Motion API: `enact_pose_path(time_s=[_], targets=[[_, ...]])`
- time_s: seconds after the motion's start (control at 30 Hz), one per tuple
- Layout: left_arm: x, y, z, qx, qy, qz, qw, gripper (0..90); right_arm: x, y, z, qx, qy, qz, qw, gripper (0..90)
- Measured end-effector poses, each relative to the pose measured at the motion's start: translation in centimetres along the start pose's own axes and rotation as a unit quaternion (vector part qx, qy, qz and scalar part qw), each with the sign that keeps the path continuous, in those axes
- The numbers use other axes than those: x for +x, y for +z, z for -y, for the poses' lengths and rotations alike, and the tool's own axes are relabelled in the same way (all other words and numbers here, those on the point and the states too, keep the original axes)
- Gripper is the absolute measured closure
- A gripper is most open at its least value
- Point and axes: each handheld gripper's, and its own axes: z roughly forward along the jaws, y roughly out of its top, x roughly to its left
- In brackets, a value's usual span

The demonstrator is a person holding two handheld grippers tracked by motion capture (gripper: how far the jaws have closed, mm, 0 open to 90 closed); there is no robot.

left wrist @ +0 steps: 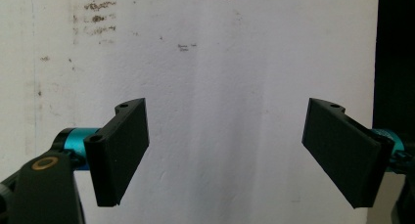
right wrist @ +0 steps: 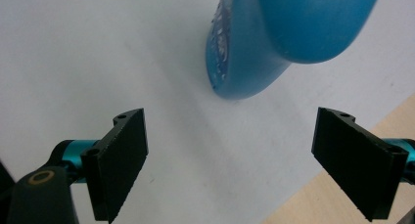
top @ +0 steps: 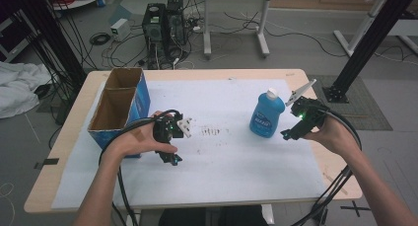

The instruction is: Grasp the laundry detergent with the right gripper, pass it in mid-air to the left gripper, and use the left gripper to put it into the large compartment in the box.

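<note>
On the counter [top: 296,75], a blue bottle [top: 266,114] stands just beside the right gripper [right wrist: 230,168], jaws spread; left gripper [left wrist: 225,153] likewise spread, near a cardboard box [top: 118,105].

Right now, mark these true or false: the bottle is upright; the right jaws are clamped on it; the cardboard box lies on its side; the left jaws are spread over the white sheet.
1. The blue bottle stands upright. True.
2. The right gripper is clamped on it. False: its jaws are spread, bottle beyond them.
3. The cardboard box lies on its side. False: it stands open-topped.
4. The left gripper has its jaws spread over the white sheet. True.
</note>
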Motion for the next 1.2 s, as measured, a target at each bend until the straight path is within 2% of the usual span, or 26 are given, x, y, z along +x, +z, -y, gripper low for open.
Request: enact_pose_path(time_s=[0.1,0.13,0.17,0.27,0.43,0.67,0.93,1.2], targets=[[0.0,0.0,0.0,0.000,-0.002,-0.001,1.0000,17.6,-0.2,0.1,0.1,-0.005,0.005,0.002,1.0000,12.7],[0.0,0.0,0.1,-0.001,-0.002,-0.001,1.0000,17.6,-0.6,0.4,0.2,-0.014,0.010,0.006,0.9998,12.7],[0.0,0.0,0.1,-0.001,-0.003,-0.003,1.0000,17.6,-1.1,0.8,0.2,-0.025,0.023,-0.002,0.9994,12.7],[0.0,0.0,0.1,-0.001,-0.003,-0.003,1.0000,17.6,-1.2,0.9,0.2,-0.029,0.026,-0.003,0.9992,12.7],[-0.1,0.2,0.1,-0.004,-0.004,-0.001,1.0000,17.6,-1.9,2.2,-0.4,-0.053,0.041,-0.021,0.9976,12.7],[-0.1,0.1,0.4,-0.003,-0.006,-0.002,1.0000,17.6,-2.6,3.0,-0.6,-0.078,0.052,-0.029,0.9951,12.7],[-0.1,0.1,0.4,-0.004,-0.006,-0.001,1.0000,17.6,-3.0,3.8,-1.0,-0.094,0.059,-0.035,0.9932,12.7],[-0.1,0.1,0.4,-0.006,-0.006,-0.002,1.0000,17.6,-3.1,4.6,-1.4,-0.094,0.051,-0.031,0.9938,13.0]])
